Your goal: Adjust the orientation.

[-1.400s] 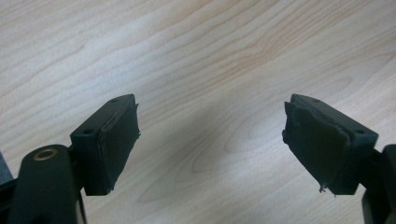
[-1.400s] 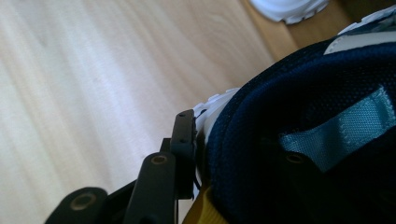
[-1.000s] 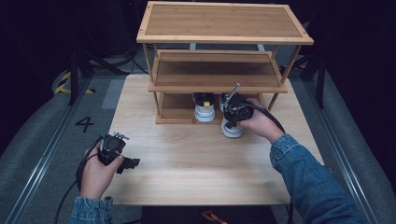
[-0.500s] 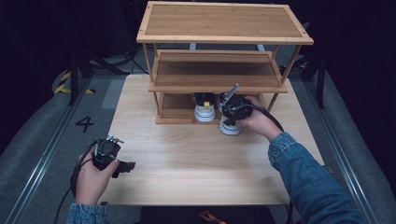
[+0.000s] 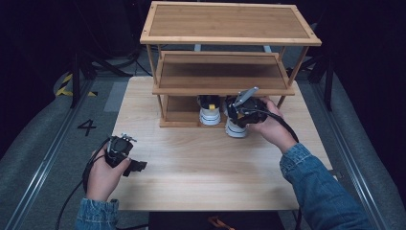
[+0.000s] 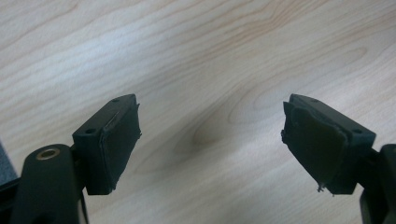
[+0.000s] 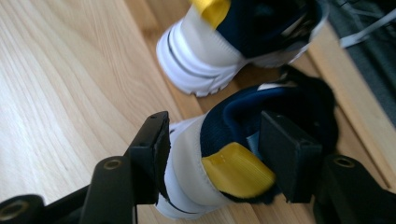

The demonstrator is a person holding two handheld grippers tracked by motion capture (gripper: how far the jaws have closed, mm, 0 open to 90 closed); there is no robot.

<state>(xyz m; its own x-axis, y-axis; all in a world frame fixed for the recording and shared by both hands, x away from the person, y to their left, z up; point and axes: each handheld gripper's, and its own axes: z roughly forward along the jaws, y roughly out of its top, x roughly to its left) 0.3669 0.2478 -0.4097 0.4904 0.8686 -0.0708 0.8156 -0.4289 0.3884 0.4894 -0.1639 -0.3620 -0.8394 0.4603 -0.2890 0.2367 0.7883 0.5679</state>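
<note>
Two white sneakers with navy collars and yellow heel tabs stand at the front of the wooden rack's bottom shelf. My right gripper (image 5: 235, 119) (image 7: 215, 154) is shut on the heel of the right sneaker (image 5: 236, 130) (image 7: 187, 154), one jaw outside the heel and one inside the collar. The other sneaker (image 5: 209, 115) (image 7: 205, 51) stands just to its left, under the shelf. My left gripper (image 5: 137, 166) (image 6: 210, 140) hangs open and holds nothing, over bare tabletop (image 6: 196, 56) at the near left.
The three-tier wooden rack (image 5: 230, 24) takes up the back half of the table (image 5: 215, 167). Its posts and low middle shelf (image 5: 220, 72) crowd the space over the sneakers. Grey floor with a rail lies to the left of the table.
The left hand and its open gripper drifted toward the near-left, then came back a little right. The right gripper has stayed on the sneaker's heel, almost still.
</note>
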